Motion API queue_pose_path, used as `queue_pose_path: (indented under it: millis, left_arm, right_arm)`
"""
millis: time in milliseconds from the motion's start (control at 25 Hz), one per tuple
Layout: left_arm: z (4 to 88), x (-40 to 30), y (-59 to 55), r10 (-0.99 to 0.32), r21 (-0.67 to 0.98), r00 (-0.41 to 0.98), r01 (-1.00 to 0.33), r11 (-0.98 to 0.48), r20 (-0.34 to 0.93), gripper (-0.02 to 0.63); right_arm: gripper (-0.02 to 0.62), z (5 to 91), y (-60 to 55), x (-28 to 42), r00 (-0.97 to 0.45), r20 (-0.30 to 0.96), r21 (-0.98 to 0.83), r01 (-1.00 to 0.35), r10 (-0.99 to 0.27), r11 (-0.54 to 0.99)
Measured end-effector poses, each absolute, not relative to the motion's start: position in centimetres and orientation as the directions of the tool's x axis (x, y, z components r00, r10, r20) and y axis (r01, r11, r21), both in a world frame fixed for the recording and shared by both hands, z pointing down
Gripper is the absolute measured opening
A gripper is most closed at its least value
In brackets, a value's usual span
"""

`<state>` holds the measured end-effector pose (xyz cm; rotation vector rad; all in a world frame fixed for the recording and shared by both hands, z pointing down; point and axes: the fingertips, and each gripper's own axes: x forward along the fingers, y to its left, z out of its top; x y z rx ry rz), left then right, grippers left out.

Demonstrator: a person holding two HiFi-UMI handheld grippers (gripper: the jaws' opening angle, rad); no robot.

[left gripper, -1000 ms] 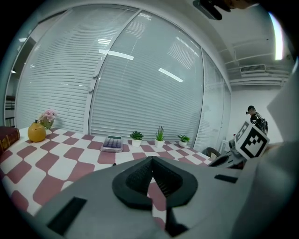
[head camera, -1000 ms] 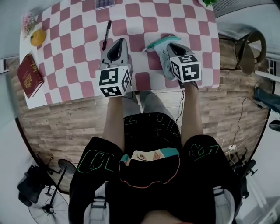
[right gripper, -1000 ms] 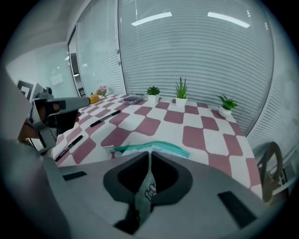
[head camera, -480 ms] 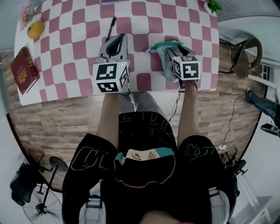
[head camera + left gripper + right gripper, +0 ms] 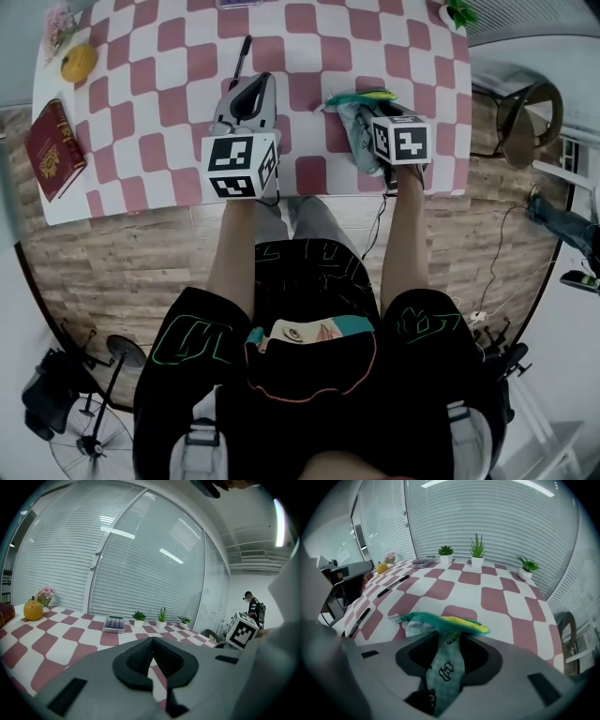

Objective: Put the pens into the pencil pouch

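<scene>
The teal patterned pencil pouch [image 5: 353,127] lies near the table's front edge, its green and yellow zipper mouth [image 5: 450,623] turned away from me. My right gripper [image 5: 364,111] points steeply down over it. Its jaws stand apart, and pouch fabric [image 5: 446,667] fills the gap between them. My left gripper [image 5: 251,90] is shut and holds nothing. A black pen [image 5: 241,56] lies just beyond its tip. The right gripper view shows two black pens [image 5: 393,585] [image 5: 358,621] on the cloth to the pouch's left. In the left gripper view the closed jaws [image 5: 151,641] point level across the table.
The checked tablecloth [image 5: 309,37] covers the table. A red book [image 5: 52,150], a yellow fruit [image 5: 77,63] and pink flowers [image 5: 56,23] sit at the left end. A purple box [image 5: 114,623] and small potted plants [image 5: 477,550] line the far edge. A chair [image 5: 530,112] stands to the right.
My right gripper has sunk a little and tipped further down over the pouch, whose yellow edge now shows. The left gripper has stayed where it was.
</scene>
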<state>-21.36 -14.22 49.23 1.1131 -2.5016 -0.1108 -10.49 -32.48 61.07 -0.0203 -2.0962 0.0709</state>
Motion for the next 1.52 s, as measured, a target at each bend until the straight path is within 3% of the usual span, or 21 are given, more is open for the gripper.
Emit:
queue_pose_path:
  millis: [40,120,200,400,600,920,1520]
  left_arm:
    - [49.2,-21.4,-14.2,-0.728,0.229,-0.604,-0.697,0.679,0.324,0.000]
    - [49.1,-21.3,-14.3,-0.729,0.229,-0.603,-0.698,0.679,0.323,0.000]
    - [49.1,-21.3,-14.4,-0.731,0.230,-0.601,-0.700,0.676,0.322,0.000]
    - [49.1,-21.0,-14.8,-0.737,0.234,-0.593,-0.705,0.670,0.323,0.000]
    - [49.2,-20.8,-15.4,-0.741,0.241,-0.590,-0.706,0.667,0.321,0.000]
    - [48.8,-20.1,-17.3,-0.756,0.258,-0.583,-0.713,0.652,0.297,0.000]
    - [40.9,-18.5,-24.1,-0.807,0.200,-0.578,-0.782,0.590,0.119,0.000]
  right_arm:
    - [0.147,61.1,-32.3,-10.4,-0.499,0.865,-0.060,-0.010,0.048,0.998]
    - [0.039,61.2,-32.1,-10.3,-0.489,0.871,-0.042,0.011,0.042,0.999]
    - [0.014,61.3,-32.1,-10.2,-0.483,0.875,-0.025,0.029,0.036,0.999]
    - [0.008,60.7,-32.3,-10.2,-0.490,0.870,-0.042,0.045,0.059,0.998]
    - [0.006,58.3,-32.8,-10.2,-0.590,0.804,-0.070,0.031,0.075,0.997]
    - [0.006,51.4,-33.7,-10.4,-0.793,0.596,-0.071,0.106,0.128,0.992]
    - [0.006,39.0,-40.1,-7.8,-0.971,0.187,-0.143,0.121,0.147,0.982]
